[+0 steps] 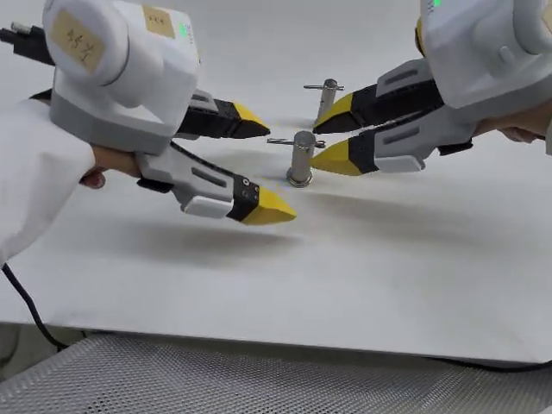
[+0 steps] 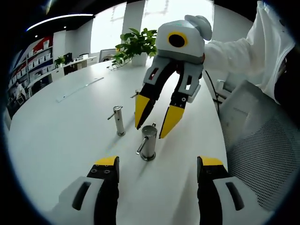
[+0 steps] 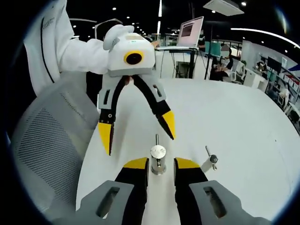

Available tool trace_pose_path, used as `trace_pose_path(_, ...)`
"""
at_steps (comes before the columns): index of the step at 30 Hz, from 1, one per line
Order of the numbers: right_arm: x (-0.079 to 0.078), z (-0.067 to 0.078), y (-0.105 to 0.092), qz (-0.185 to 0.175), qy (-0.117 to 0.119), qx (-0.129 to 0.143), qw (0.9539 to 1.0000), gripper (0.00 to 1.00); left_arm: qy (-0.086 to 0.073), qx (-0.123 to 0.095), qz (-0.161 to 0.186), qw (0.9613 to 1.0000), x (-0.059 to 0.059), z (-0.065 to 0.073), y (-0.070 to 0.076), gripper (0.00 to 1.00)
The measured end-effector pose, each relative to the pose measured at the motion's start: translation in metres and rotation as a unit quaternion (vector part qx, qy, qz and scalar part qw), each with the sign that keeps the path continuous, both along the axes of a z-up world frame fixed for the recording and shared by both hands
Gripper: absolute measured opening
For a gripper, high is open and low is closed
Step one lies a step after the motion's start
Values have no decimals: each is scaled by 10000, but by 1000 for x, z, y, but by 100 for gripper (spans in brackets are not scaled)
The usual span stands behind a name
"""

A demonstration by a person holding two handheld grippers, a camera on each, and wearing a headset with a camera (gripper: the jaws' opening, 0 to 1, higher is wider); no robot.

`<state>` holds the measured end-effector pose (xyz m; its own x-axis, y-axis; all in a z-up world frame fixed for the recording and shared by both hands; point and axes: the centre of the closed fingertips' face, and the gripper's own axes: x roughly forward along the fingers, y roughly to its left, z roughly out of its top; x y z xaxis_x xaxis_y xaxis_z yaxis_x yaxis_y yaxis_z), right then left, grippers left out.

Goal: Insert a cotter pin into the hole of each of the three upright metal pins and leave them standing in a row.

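Two upright metal pins stand on the white table (image 1: 362,276). The nearer pin (image 1: 300,159) (image 2: 148,143) (image 3: 158,158) has a cotter pin (image 1: 283,141) through its top. Behind it, the farther pin (image 1: 327,95) (image 2: 118,120) (image 3: 210,162) also carries a cotter pin (image 1: 321,86). My right gripper (image 1: 321,145) (image 2: 152,124) (image 3: 161,164) is open, its yellow tips on either side of the nearer pin; I cannot tell if they touch it. My left gripper (image 1: 267,168) (image 2: 159,161) (image 3: 138,133) faces it from the other side, wide open and holding nothing.
The table's front edge (image 1: 259,341) runs close below the grippers, with a mesh chair (image 1: 216,379) (image 2: 262,140) beyond it. A black cable (image 1: 26,302) hangs off the left edge. A long flat strip (image 2: 79,89) and a potted plant (image 2: 136,44) sit at the table's far end.
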<state>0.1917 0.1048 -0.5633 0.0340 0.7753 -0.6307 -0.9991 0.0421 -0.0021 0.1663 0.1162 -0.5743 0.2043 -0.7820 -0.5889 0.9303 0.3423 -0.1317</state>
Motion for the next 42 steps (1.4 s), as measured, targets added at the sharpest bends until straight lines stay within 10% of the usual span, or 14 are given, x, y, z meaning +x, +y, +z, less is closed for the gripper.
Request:
trace_pose_path(18,-1,-13,14,-283,109,150,9994,10,10,-41,571,9984,-7,1,9,99)
trace_pose_path(28,1,-15,15,-348,166,198,9991,9,271,-136,256,9992,-36,-2,2,99)
trace_pose_path(42,-2,-14,11,-352,-46,147,9993,7,234,-238,378,9987,-39,-1,-4,99)
